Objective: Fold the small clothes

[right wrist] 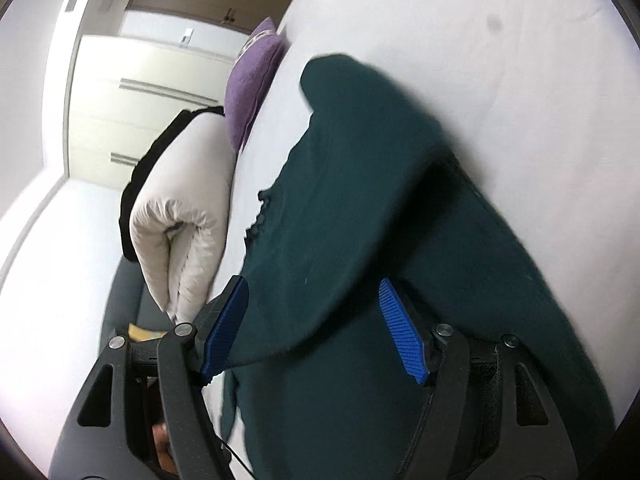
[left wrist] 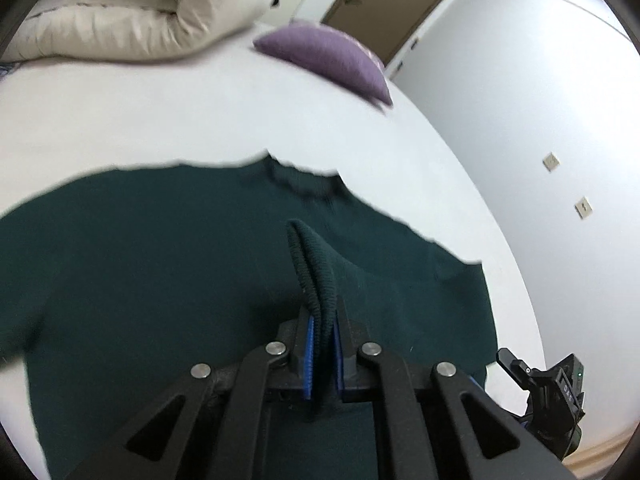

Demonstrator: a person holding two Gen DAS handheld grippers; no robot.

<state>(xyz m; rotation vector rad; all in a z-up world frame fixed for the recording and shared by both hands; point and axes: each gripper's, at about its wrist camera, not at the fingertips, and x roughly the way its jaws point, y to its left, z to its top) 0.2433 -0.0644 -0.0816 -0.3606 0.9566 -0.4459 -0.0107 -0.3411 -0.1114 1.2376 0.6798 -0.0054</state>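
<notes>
Nearest in the left wrist view, the left gripper (left wrist: 321,344) is clamped on a ribbed cuff (left wrist: 314,268) of the dark green sweater (left wrist: 160,264), the cuff standing up between its blue pads. The sweater lies spread on the white bed (left wrist: 200,120), collar toward the far side. At the lower right edge of that view sits part of the right gripper. In the right wrist view, the right gripper (right wrist: 316,328) has its 2 blue pads (right wrist: 402,332) standing apart, sweater fabric draped between them without being pinched. Farther off lie a folded cream duvet (left wrist: 132,12) and a purple cushion (left wrist: 332,60), then a brown door (left wrist: 396,0).
</notes>
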